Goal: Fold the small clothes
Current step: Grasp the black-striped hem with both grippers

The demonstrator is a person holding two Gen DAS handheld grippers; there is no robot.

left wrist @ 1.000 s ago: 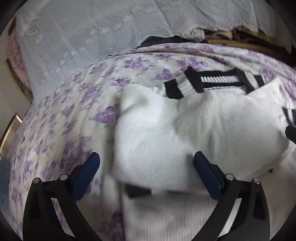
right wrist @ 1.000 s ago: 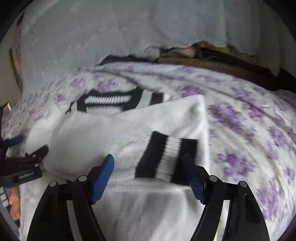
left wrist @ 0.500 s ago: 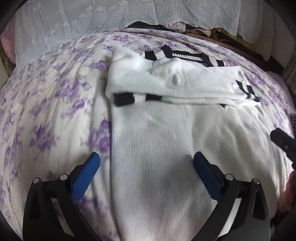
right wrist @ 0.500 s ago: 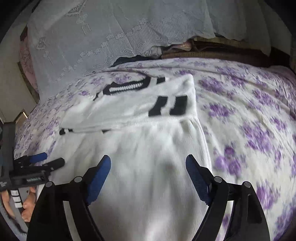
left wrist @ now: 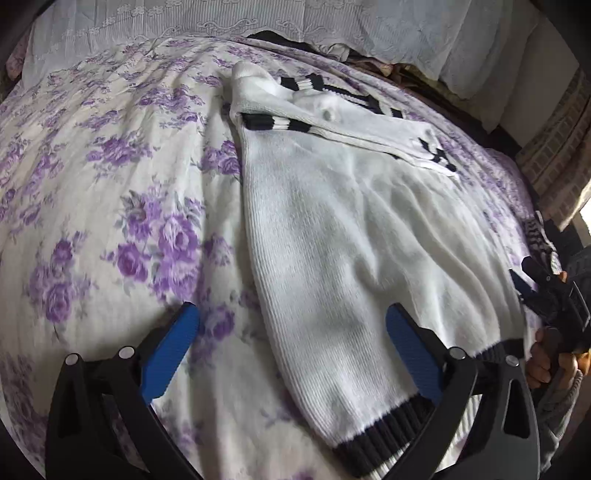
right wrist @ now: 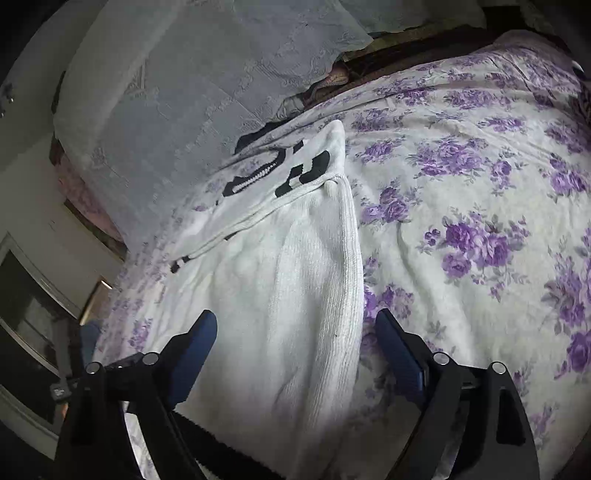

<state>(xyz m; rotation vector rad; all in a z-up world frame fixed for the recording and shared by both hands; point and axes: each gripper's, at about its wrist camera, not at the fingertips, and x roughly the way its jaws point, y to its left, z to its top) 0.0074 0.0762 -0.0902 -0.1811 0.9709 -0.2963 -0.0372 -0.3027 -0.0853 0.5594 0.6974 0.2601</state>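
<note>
1. Pulled back from the far sleeves (left wrist: 280, 123) to the sweater's (left wrist: 354, 236) near hem (left wrist: 380, 430) within the last second.
2. Sweater flat on bed (left wrist: 110, 192), sleeves folded across the far end.
3. Left claw (left wrist: 291, 350) and right claw (right wrist: 295, 350) both spread, holding nothing.
4. Probably next: hem grab for lengthwise fold.

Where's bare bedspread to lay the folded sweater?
Bare floral bedspread lies left of the white sweater, up to the lace cover. More lies right of it in the right wrist view. Crowded: the folded sleeves at the sweater's far end.
</note>
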